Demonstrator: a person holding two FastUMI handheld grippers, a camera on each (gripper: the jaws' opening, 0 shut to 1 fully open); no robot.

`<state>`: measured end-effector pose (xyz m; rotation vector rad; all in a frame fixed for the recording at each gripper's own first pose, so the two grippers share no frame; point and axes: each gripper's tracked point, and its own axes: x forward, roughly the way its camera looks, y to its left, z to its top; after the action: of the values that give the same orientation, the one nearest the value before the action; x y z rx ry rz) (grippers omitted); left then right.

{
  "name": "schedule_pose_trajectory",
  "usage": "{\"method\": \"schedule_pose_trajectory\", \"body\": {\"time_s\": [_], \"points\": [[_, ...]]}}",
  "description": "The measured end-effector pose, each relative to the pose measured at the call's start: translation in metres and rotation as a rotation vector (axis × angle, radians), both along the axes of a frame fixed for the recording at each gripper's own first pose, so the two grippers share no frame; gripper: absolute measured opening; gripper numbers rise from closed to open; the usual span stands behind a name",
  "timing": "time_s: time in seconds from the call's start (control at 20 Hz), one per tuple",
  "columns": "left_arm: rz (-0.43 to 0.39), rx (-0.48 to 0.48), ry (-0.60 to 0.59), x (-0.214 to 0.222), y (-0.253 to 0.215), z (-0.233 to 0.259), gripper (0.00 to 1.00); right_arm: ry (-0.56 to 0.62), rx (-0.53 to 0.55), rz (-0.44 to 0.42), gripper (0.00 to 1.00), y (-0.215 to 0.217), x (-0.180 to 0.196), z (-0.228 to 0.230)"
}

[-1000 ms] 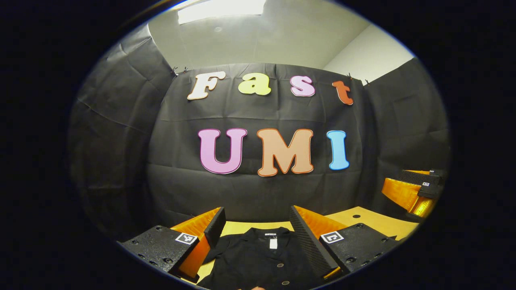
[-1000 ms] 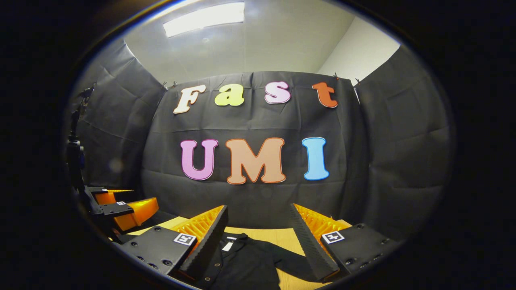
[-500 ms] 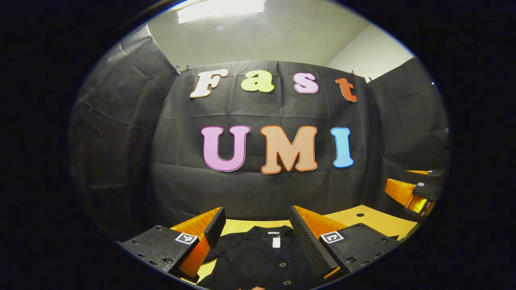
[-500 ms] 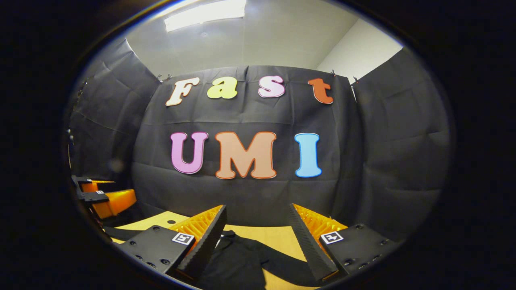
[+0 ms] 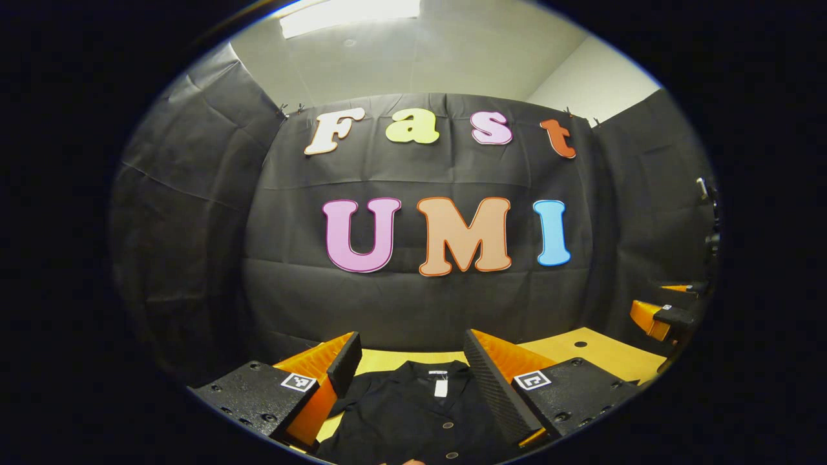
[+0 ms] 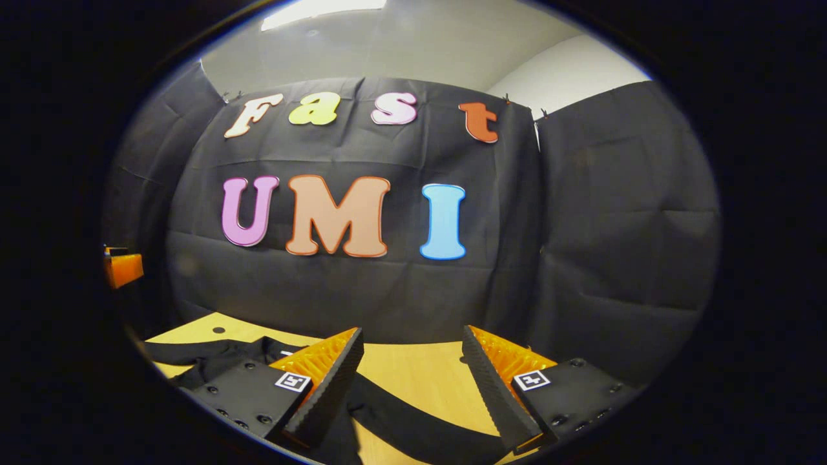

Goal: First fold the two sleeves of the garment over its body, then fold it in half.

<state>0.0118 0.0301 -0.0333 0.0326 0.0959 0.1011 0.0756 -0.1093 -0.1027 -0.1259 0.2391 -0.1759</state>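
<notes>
A black buttoned shirt [image 5: 413,420] with a white neck tag lies flat on the wooden table [image 5: 581,355], collar toward the far wall. My left gripper [image 5: 413,361] hovers open above the collar with nothing between its fingers. In the right gripper view the shirt's right sleeve [image 6: 420,429] stretches across the table below my right gripper [image 6: 413,361], which is open and holds nothing. The shirt's body [image 6: 207,355] lies at the left there. The right gripper [image 5: 665,316] also shows at the right edge of the left gripper view, and the left gripper [image 6: 123,268] at the left edge of the right gripper view.
Black cloth walls close the booth behind and on both sides. Bare wood [image 6: 420,378] runs between the sleeve and the back wall. A small dark hole [image 5: 580,344] marks the tabletop at the right.
My right gripper has swung to the right, off the shirt's body and over the outstretched sleeve. The left gripper has barely moved above the collar.
</notes>
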Motion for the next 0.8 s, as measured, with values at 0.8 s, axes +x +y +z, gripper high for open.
{"method": "schedule_pose_trajectory", "body": {"time_s": [0.8], "points": [[0.039,0.037,0.051,0.010,-0.016,-0.015,0.97,0.487,0.024,-0.228,0.99,-0.123,-0.021,-0.194]]}}
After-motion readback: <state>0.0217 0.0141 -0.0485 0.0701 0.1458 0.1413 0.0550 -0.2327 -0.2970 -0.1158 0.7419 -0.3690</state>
